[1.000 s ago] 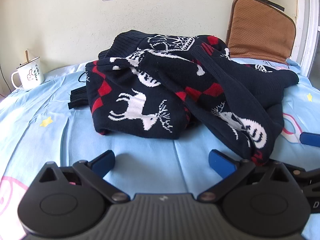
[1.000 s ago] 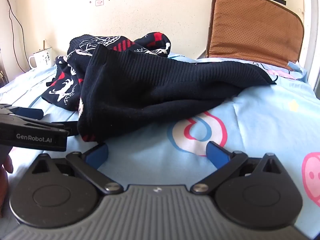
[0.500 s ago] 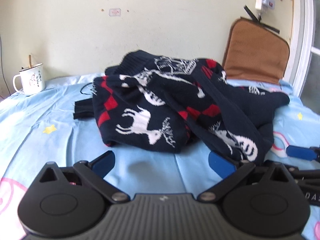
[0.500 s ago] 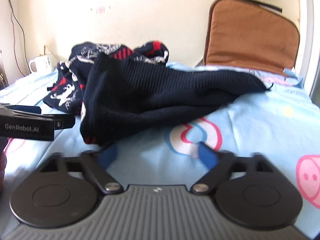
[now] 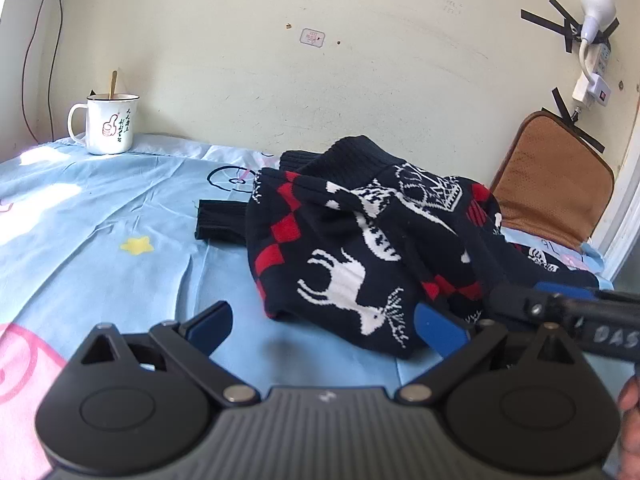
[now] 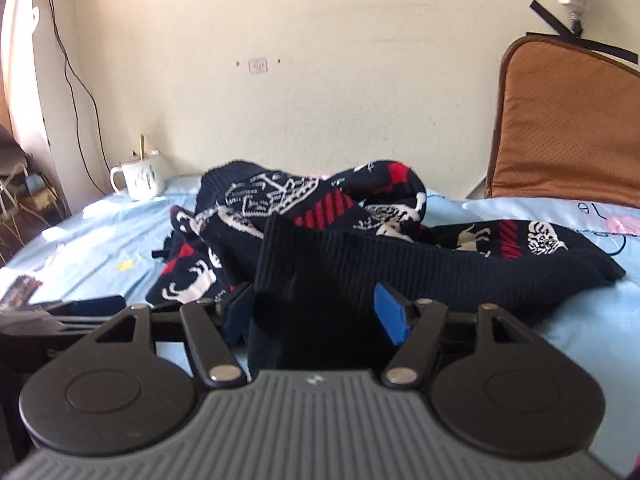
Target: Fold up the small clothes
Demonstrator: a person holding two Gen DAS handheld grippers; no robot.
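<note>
A dark navy knitted sweater with white reindeer and red checks lies crumpled on the light blue bed sheet. In the right wrist view its ribbed hem is bunched between the blue pads of my right gripper, whose jaws are closing on the cloth and hold it raised off the sheet. My left gripper stands open just above the sheet. The sweater's near corner lies between its fingers, against the right pad but not pinched. The right gripper's fingers reach in from the right.
A white enamel mug with a stick in it stands at the far left by the wall. A brown cushion leans against the wall at the back right, under a taped power strip and lamp. A hand shows at the right edge.
The right gripper's jaws went from wide open to narrowed on the sweater's ribbed hem and lifted it. The left gripper shifted and rolled, so the sweater now sits further right in its view.
</note>
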